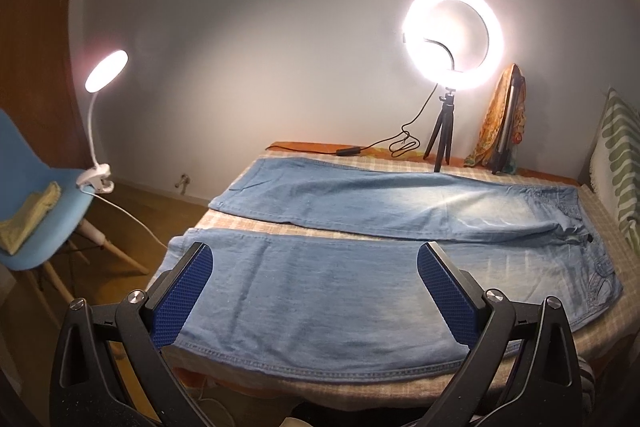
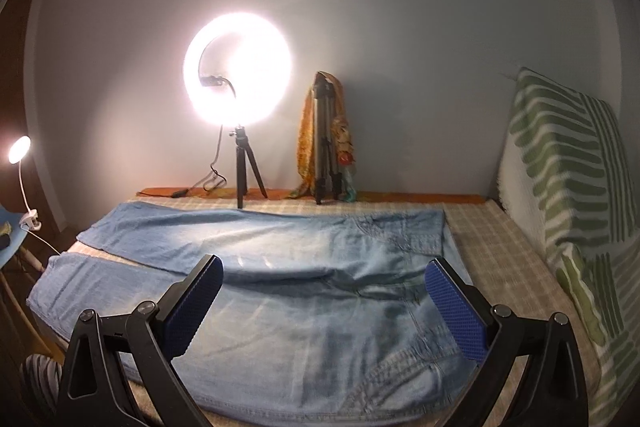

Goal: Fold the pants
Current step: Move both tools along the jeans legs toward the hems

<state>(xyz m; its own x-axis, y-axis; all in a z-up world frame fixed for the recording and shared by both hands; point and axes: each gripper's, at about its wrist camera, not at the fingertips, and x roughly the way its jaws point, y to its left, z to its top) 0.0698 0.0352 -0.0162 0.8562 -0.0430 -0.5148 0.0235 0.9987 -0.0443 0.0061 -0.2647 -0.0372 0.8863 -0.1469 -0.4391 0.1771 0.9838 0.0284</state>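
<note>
Light blue denim pants (image 1: 360, 219) lie flat on a checked bed cover (image 1: 596, 339), legs spread apart toward the left and waistband at the right. My left gripper (image 1: 314, 255) hovers open above the near leg, close to its hem end, touching nothing. In the right wrist view the same pants (image 2: 300, 327) spread out below my right gripper (image 2: 324, 267), which stands open over the seat and upper thigh, with nothing between its blue pads (image 2: 460, 311). The waistband (image 2: 432, 235) lies at the far right.
A lit ring light on a small tripod (image 1: 452, 39) and a folded tripod draped with an orange cloth (image 1: 504, 123) stand at the bed's far edge by the wall. A green striped cushion (image 2: 572, 179) leans at the right. A blue chair (image 1: 40, 203) with a clip lamp (image 1: 100, 131) stands left.
</note>
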